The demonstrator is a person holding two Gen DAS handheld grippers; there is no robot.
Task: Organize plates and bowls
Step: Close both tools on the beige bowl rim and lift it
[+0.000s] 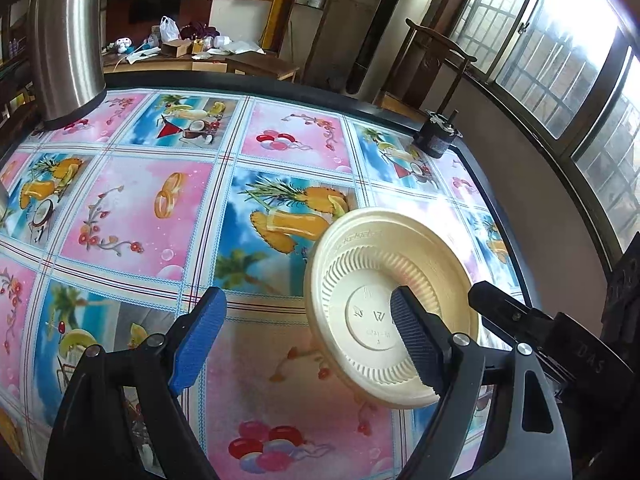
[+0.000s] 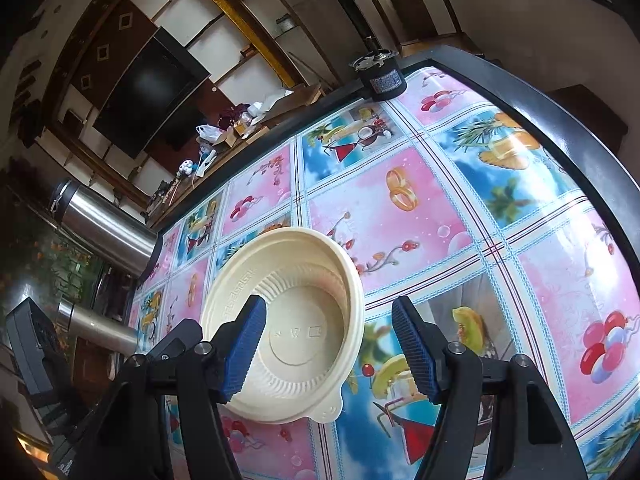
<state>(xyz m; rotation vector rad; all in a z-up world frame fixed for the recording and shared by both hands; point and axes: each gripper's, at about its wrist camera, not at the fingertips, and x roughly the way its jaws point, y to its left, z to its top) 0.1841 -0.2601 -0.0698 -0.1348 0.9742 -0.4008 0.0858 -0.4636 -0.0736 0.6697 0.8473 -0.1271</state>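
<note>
Bright oilcloth printed with fruit, rings and balloons covers the table point(image 1: 168, 216), in a lived-in room with shelves, a dark screen and barred windows. One cream bowl point(image 2: 304, 320) rests on the cloth near the table's right side, at about four o'clock in the left view and seven o'clock in the right. It looks like thin moulded plastic with a ribbed wall, a broad flat rim and a small tab at its near edge: light, a little springy, likely to skid on the glossy cloth or flex if squeezed hard, so I would pinch the rim or tab, one pad inside and one outside. The left gripper point(image 1: 308, 340) stands wide apart and holds nothing; its right pad overlaps the bowl in view, but contact cannot be confirmed. The right gripper point(image 2: 332, 350) is also apart and empty, its left pad over the bowl's near wall. A steel flask point(image 1: 68, 40) stands at eleven o'clock, a small black cylinder point(image 1: 436, 136) at two o'clock, both well apart from the bowl. Nothing blocks the grasp.
</note>
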